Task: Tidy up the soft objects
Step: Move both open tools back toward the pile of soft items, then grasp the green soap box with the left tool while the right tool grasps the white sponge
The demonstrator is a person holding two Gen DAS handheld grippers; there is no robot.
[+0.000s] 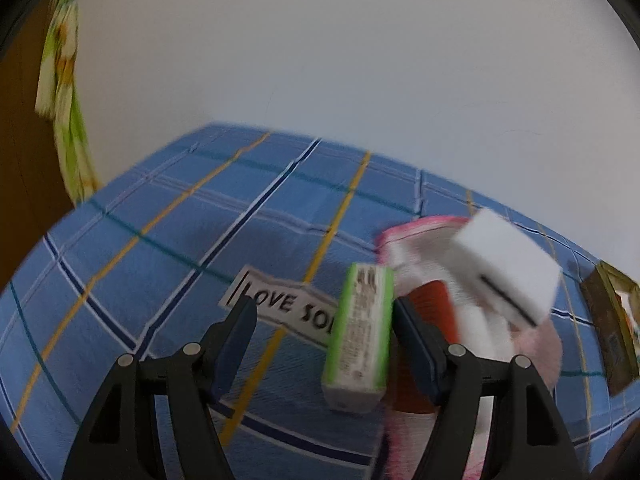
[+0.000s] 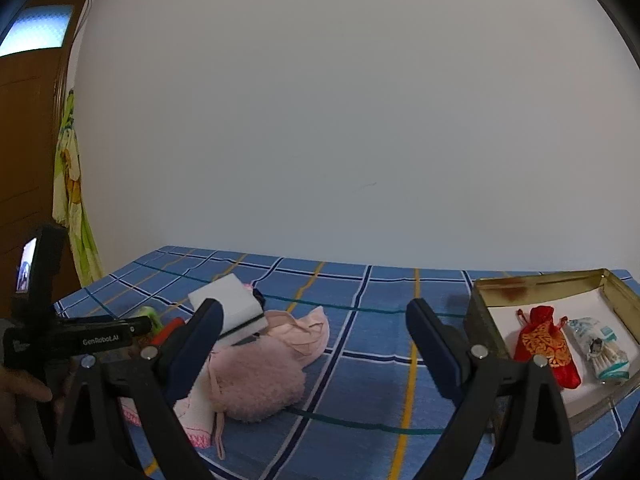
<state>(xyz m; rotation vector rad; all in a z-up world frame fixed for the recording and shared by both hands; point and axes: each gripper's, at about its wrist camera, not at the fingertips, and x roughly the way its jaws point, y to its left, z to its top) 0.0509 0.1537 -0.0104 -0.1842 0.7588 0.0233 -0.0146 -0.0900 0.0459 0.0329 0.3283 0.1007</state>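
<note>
open left gripper beside green box

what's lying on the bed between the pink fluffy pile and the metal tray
Nothing. In the right wrist view, only bare blue checked bedsheet lies between the pink fluffy pile and the metal tray.

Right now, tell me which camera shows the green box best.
The left wrist view. There the green box lies whole on the blue checked cloth between the open jaws of the left gripper, its printed side readable as text, though blurred. The right wrist view catches only a green sliver behind the left gripper's body.
</note>
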